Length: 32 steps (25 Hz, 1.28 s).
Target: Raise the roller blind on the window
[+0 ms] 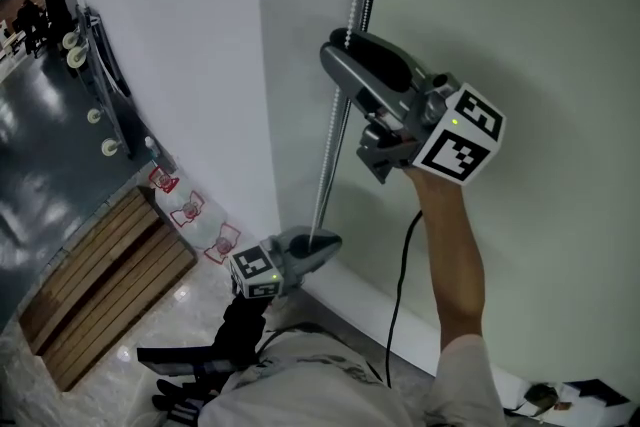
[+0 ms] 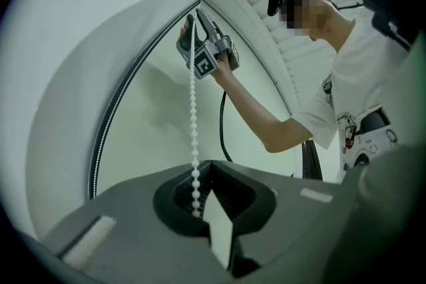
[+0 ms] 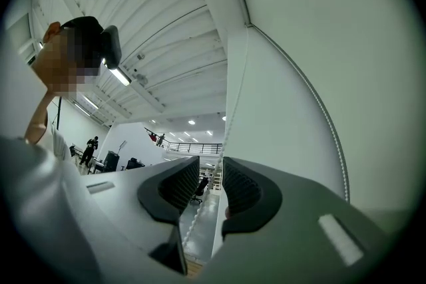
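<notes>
One large surface dominates: the roller blind, a pale sheet at the right, down over the window as far as the head view reaches. Its bead chain hangs along the blind's left edge. The right gripper is high on the chain. The left gripper is low on it, nearer the floor.

Jaw state: the left jaws are clenched on the chain. The right jaws stand apart with the chain running between them, not pressed.

Probable faults:
- If the left jaws let go before the right jaws clamp, the blind's weight may run the chain back down.
- The chain is thin, so a closure off centre may miss it or let the beads slip.
- A pull away from the blind's plane may jam the chain at its top fitting, which no view shows.

View differences: only the head view shows both grippers spaced along one run of chain. Only the left gripper view shows the beads pinched. Only the right gripper view shows the gap either side of the chain.
</notes>
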{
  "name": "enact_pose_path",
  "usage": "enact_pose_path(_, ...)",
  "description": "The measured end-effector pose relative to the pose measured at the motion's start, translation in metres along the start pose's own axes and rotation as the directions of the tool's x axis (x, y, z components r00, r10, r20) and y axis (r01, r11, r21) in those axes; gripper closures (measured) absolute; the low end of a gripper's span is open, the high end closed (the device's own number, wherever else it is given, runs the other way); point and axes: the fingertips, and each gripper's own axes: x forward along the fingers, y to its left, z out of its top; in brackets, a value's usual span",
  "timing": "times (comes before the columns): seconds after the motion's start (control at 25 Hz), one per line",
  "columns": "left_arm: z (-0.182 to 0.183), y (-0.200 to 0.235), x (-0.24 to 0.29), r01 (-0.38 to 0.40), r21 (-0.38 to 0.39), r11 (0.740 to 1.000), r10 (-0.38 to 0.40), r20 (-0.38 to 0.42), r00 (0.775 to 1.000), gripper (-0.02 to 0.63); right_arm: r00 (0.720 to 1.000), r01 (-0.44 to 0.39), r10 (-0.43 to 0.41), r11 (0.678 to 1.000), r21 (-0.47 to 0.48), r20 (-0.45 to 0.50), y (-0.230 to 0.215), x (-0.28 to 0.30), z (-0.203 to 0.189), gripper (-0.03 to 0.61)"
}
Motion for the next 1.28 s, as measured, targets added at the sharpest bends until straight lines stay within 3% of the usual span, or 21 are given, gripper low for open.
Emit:
enact_pose_path(0.4, -0.001, -0.002, 0.002, 0.011, -0.002, 1.0, -0.011, -0.002, 1.0, 0.615, 1.0, -0.003, 0.003, 1.0, 0.02, 0.014, -0.002, -0.001, 0.009, 0.549)
enact_pose_path(0.92, -0.004, -0.005, 0.005, 0.019, -0.01, 1.0, -0.019, -0.01, 1.0, 0.615, 1.0, -0.013, 0.014, 0.998, 0.068, -0.011, -0.001, 0.003, 0.01, 0.563)
enact_pose_path(1.12, -0.005, -0.006, 0.004, 0.026, -0.009, 1.0, -0.026, -0.01, 1.0, 0.615, 0.994, -0.015, 0.019, 0.999, 0.04, -0.105, 0.006, 0.005, -0.007, 0.565)
enact_pose_path(1.28, -0.007, -0.01, 0.009, 0.024, -0.024, 0.999, -0.025, -0.015, 1.0, 0.615, 0.996, -0.02, 0.025, 0.997, 0.07, -0.081, 0.009, -0.004, -0.007, 0.566)
